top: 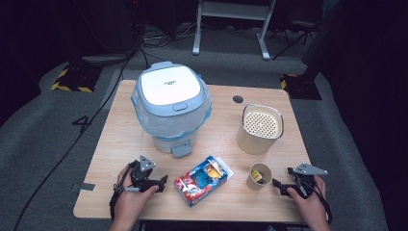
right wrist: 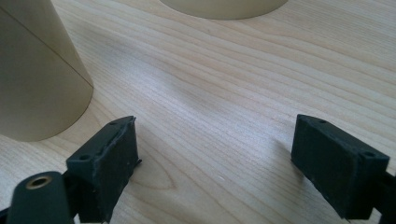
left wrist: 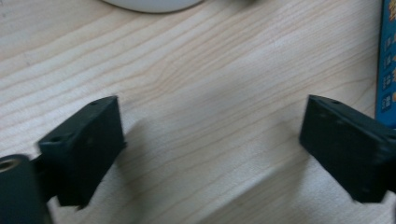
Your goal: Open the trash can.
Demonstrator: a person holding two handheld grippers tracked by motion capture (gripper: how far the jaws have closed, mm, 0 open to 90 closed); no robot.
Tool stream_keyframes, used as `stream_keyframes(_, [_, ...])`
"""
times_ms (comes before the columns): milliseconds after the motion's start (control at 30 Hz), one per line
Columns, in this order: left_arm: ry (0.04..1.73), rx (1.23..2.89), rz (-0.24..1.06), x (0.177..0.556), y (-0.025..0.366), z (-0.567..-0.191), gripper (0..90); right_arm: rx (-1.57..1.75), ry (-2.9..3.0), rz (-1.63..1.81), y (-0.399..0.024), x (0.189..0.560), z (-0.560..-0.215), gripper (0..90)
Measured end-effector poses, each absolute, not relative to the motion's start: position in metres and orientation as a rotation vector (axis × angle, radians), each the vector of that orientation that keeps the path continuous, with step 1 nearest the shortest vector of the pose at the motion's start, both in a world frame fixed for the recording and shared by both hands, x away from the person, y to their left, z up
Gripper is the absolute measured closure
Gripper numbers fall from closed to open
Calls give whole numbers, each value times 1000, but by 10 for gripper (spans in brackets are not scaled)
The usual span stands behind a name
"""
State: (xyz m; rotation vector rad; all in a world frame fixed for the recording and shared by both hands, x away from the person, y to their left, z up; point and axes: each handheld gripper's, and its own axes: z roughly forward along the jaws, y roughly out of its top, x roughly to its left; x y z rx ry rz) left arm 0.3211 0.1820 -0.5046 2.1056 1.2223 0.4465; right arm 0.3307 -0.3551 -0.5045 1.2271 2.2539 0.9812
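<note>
1. The desk (top: 120,134) is pale wood with fine grain lines.
2. The bin (top: 171,103) near the far edge is white-lidded, pale blue-rimmed.
3. The perforated-top container (top: 260,129) is cream.
4. The paper cup (top: 260,176) is tan.
5. The box (top: 203,179) near the front edge is blue, red, white.
6. Both grippers' jaws are black.

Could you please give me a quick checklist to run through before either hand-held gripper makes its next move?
1. Left hand-held gripper open, nothing between the jaws: ok.
2. Right hand-held gripper open, nothing between the jaws: ok.
3. Paper cup upright beside the right gripper, not touched: ok.
4. Cup holds something yellow; what it is: cannot tell.
5. Bin lid closed, so nothing can be dropped in yet: not ok.
6. Box lying flat between the two grippers, free of both: ok.
</note>
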Motion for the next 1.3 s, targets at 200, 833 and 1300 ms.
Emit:
stream_keyframes(200, [1193, 2104, 440, 323, 188, -504, 225, 1227, 2255, 980, -355, 331, -504, 145])
stream_keyframes(833, [1031, 2195, 314, 322, 202, -463, 492, 1198, 2280, 996, -356, 333, -505, 148])
stream_keyframes(1300, [861, 2055, 273, 328, 208, -417, 572, 1184, 2292, 1006, -357, 334, -505, 150])
